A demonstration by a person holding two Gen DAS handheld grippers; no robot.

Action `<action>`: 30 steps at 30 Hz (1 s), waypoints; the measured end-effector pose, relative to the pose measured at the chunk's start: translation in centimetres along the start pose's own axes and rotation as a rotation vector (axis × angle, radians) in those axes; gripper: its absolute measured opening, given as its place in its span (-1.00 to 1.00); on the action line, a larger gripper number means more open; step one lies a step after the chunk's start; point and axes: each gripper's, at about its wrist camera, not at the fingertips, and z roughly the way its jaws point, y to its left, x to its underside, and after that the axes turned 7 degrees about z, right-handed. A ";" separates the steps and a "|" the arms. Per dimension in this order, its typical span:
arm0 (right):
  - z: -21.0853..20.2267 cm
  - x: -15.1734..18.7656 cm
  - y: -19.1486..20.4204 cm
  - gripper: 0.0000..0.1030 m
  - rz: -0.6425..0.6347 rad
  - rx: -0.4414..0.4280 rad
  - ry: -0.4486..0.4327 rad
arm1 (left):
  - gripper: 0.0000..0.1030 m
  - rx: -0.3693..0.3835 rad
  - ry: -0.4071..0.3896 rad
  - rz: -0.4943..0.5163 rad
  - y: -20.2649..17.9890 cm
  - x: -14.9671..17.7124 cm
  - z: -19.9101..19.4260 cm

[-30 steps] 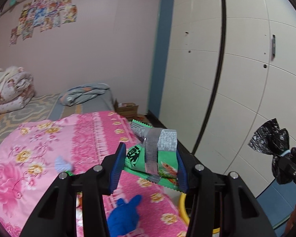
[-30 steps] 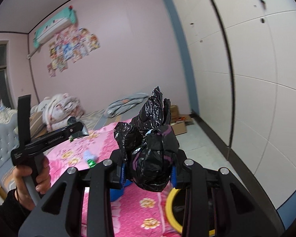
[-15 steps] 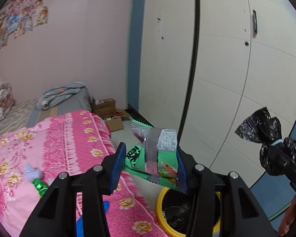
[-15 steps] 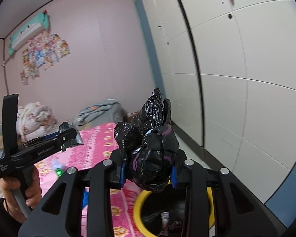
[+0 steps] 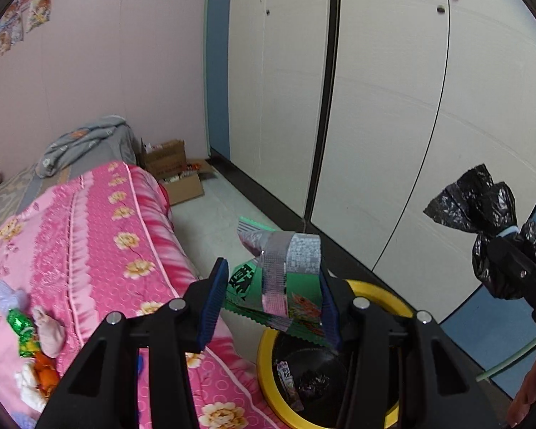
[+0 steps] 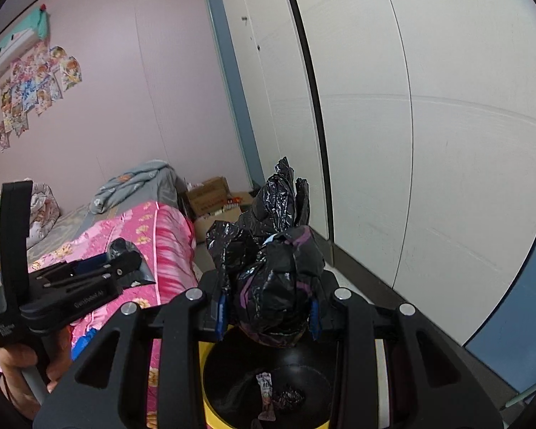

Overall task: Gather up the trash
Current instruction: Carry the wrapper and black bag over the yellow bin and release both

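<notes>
Plainly, both grippers carry trash above the yellow-rimmed bin (image 5: 264, 368), which stands on the floor just beside the bed with the pink flowered blanket (image 5: 100, 250).

The left gripper (image 5: 273, 304) has its blue-padded fingers (image 5: 214, 296) clamped on a flattened green snack wrapper (image 5: 268, 286). The wrapper shows large dark characters on the green face and a silver inner flap covered in fine print too small to read.

The right gripper (image 6: 268, 307) has its fingers pressed onto a crumpled black plastic bag (image 6: 275, 279), whose twisted top sticks up past the tips.

Inside the bin lie a small printed sachet (image 6: 266, 393) with unreadable lettering and a dark crumpled scrap (image 6: 289, 397). In the right wrist view the side of the left gripper bears white lettering, too blurred to make out.

On the blanket more litter lies together: a shiny green wrapper (image 5: 19, 325), an orange piece (image 5: 46, 375) and pale tissue (image 5: 50, 329).
</notes>
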 end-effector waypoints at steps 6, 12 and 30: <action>3.4 1.5 -1.9 -0.38 0.032 0.007 0.048 | -0.13 0.029 0.061 -0.001 -1.0 1.6 3.7; 5.8 3.1 -3.0 -0.37 0.054 0.020 0.094 | -0.12 0.060 0.090 0.007 -2.2 2.7 5.6; 3.1 3.6 -2.2 0.29 0.084 0.065 0.053 | 0.66 0.047 0.028 -0.017 -1.4 2.6 2.4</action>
